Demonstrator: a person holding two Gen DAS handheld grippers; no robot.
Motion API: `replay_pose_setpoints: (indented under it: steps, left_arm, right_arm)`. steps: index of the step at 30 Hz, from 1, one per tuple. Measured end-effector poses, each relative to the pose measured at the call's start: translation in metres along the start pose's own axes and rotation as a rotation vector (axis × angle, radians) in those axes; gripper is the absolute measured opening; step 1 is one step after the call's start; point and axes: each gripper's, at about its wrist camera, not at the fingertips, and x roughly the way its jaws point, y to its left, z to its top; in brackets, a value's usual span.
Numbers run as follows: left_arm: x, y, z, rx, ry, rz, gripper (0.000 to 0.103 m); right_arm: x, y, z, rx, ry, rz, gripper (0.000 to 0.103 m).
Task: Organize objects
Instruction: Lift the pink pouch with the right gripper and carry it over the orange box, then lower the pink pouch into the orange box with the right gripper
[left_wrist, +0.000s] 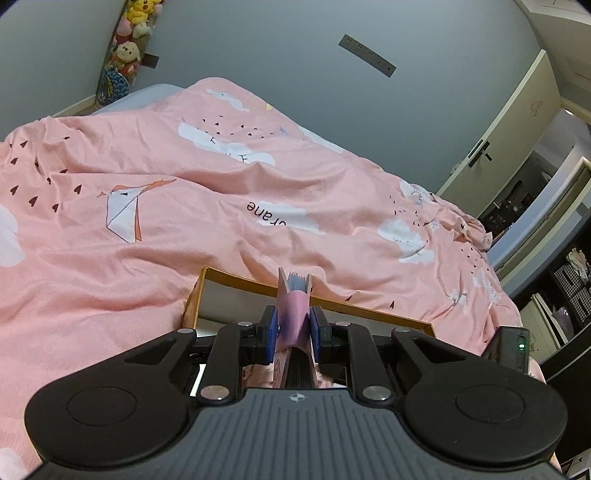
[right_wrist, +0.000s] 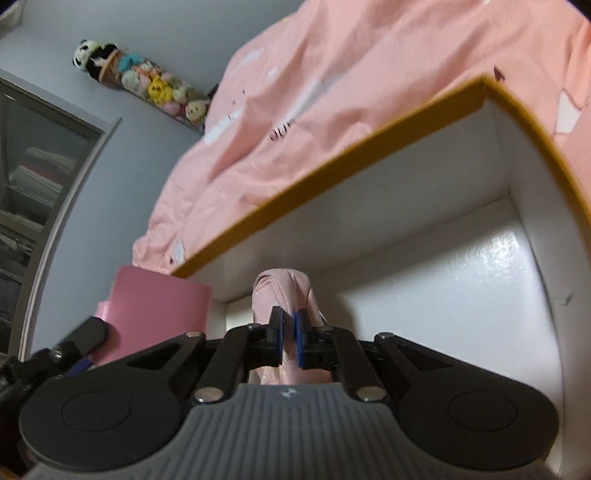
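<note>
1. While its jaws clamp a pink book (left_wrist: 294, 314), the left gripper (left_wrist: 294, 325) hangs over the box (left_wrist: 236, 277), whose rim lies just ahead
2. The right gripper (right_wrist: 289, 332) pinches a pink cloth (right_wrist: 282, 291) inside the box (right_wrist: 480, 258); the book (right_wrist: 155, 314) stands left of its jaws

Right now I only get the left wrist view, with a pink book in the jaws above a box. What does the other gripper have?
Observer: The right gripper is shut on a soft pink thing; what it is I cannot tell.
Operator: Where is it?
Observer: Inside the box, below its yellow rim.
Operator: Anything else in there?
Observer: Nothing that shows; the floor in view is white, glossy and bare.
</note>
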Motion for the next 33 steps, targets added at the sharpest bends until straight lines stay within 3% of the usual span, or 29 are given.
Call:
replay_pose_setpoints:
  steps: [9, 13, 15, 16, 18, 19, 20, 22, 28, 33]
  left_arm:
    - [0.019, 0.004, -0.001, -0.034, 0.035, -0.024, 0.02]
    - [0.025, 0.003, -0.003, -0.057, 0.05, -0.049, 0.02]
    - [0.029, 0.003, -0.004, -0.073, 0.055, -0.057, 0.02]
    - [0.031, 0.005, -0.005, -0.093, 0.064, -0.07, 0.02]
    - [0.035, 0.011, -0.007, -0.161, 0.088, -0.112, 0.019]
    - [0.038, 0.016, -0.009, -0.205, 0.1, -0.142, 0.007]
    - [0.04, 0.02, -0.011, -0.244, 0.106, -0.172, 0.002]
    - [0.045, 0.028, -0.017, -0.333, 0.119, -0.224, 0.002]
    - [0.057, 0.028, -0.029, -0.328, 0.155, -0.169, 0.002]
    - [0.065, 0.025, -0.033, -0.319, 0.194, -0.173, 0.002]
  right_arm:
    - [0.026, -0.008, 0.005, -0.022, 0.055, -0.069, 0.007]
    - [0.03, -0.008, 0.005, -0.062, 0.06, -0.107, 0.014]
    - [0.022, -0.01, 0.007, -0.057, 0.055, -0.099, 0.024]
    - [0.017, -0.01, 0.007, -0.058, 0.05, -0.096, 0.028]
    - [0.005, -0.01, 0.008, -0.08, 0.035, -0.09, 0.029]
    - [-0.001, -0.009, 0.007, -0.093, 0.03, -0.095, 0.029]
    - [-0.006, -0.007, 0.006, -0.107, 0.025, -0.099, 0.029]
    - [-0.017, -0.005, 0.003, -0.114, 0.016, -0.097, 0.029]
    - [-0.027, 0.0, -0.005, -0.131, 0.012, -0.063, 0.029]
    - [-0.027, 0.004, -0.002, -0.113, -0.023, -0.062, 0.026]
